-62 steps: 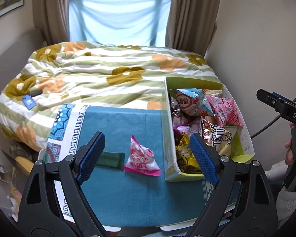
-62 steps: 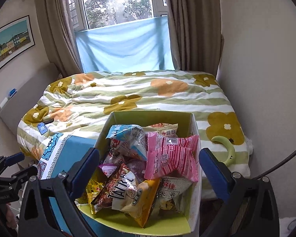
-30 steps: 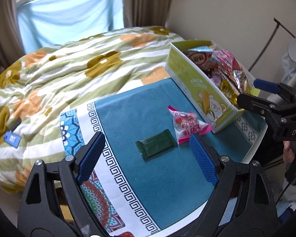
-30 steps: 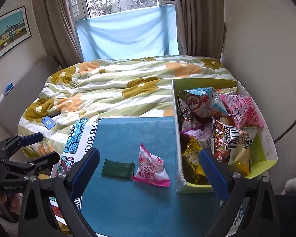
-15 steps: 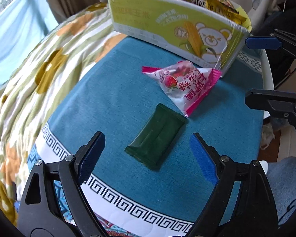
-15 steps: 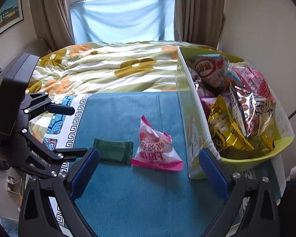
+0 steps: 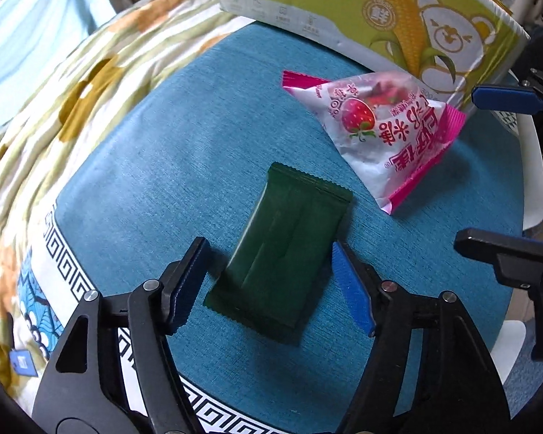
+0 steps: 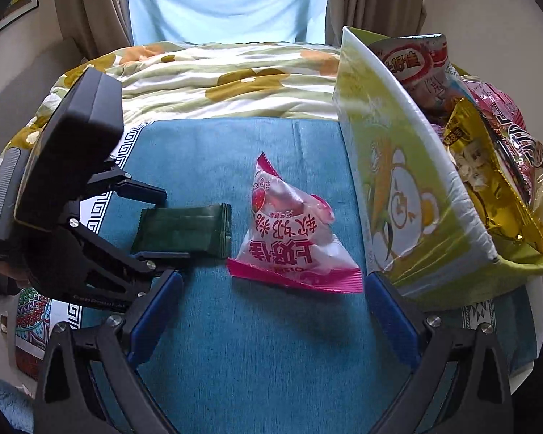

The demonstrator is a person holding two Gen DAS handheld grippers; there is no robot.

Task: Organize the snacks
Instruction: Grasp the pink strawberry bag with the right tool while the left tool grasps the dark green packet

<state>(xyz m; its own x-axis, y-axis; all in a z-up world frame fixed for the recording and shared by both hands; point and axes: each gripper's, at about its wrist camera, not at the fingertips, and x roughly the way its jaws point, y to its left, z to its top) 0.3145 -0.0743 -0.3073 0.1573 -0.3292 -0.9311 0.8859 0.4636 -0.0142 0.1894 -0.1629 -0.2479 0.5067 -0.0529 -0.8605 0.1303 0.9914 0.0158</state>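
A dark green flat packet (image 7: 282,246) lies on the teal cloth (image 7: 144,181). My left gripper (image 7: 271,282) points down over it with its jaws closing; the packet's near end sits between the blue pads, and a thin gap shows on the left side. The right wrist view shows the left gripper (image 8: 170,224) straddling the green packet (image 8: 184,231). A pink strawberry packet (image 8: 289,235) lies just ahead of my open right gripper (image 8: 273,289), which touches nothing. The pink packet (image 7: 380,126) rests beside the yellow-green snack box (image 7: 344,18).
The snack box (image 8: 398,181) stands at the right, filled with several bags (image 8: 488,166). Behind the cloth-covered table lies a bed with a flowered quilt (image 8: 217,72). The table's white edge (image 7: 532,181) runs close on the right, past my right gripper (image 7: 467,170).
Both grippers have sunk toward the table. The left one's jaws have narrowed around the green packet. The right one has drawn close to the pink packet.
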